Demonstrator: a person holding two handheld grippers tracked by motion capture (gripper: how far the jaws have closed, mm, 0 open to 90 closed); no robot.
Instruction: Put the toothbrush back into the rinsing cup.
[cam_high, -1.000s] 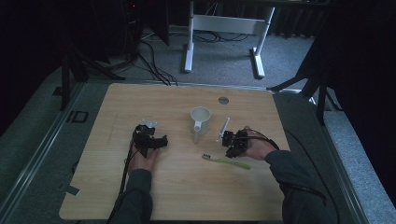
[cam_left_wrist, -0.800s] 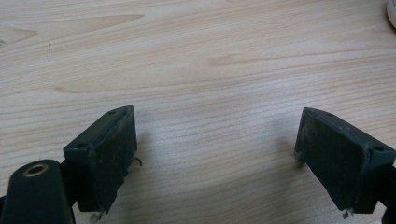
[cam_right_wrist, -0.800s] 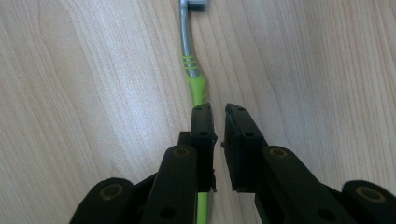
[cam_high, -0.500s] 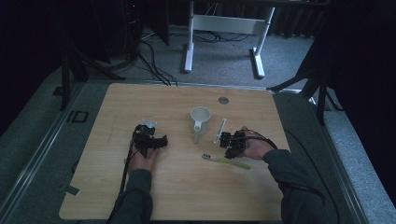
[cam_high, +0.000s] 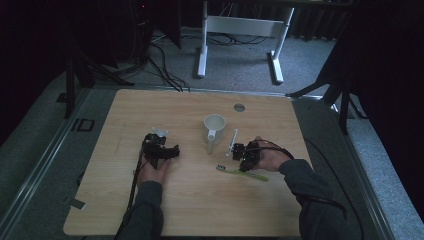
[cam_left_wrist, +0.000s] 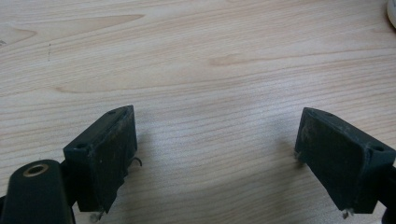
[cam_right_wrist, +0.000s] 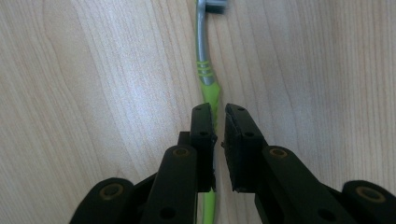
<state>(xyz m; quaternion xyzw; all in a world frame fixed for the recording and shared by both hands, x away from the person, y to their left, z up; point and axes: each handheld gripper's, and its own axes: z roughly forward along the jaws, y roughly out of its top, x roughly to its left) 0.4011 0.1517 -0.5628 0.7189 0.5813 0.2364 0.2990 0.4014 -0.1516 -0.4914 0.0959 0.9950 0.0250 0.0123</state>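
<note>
Green toothbrush (cam_right_wrist: 209, 88) flat on the wooden table (cam_high: 200, 200), just in front of the white cup (cam_high: 214, 124), handle clamped between the nearly closed jaws of the right gripper (cam_right_wrist: 219, 126). Grey neck and head pointing away from the jaws. Left gripper (cam_left_wrist: 215, 140) resting apart on bare wood, jaws spread wide, holding nothing.

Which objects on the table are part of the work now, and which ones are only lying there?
In use:
- green toothbrush, gripped along its handle by the right hand-held gripper
- white mug, probably, standing just beside it

Lying about:
- white stick beside the mug
- small round disc at the far edge
- left hand-held gripper, open over bare wood
</note>
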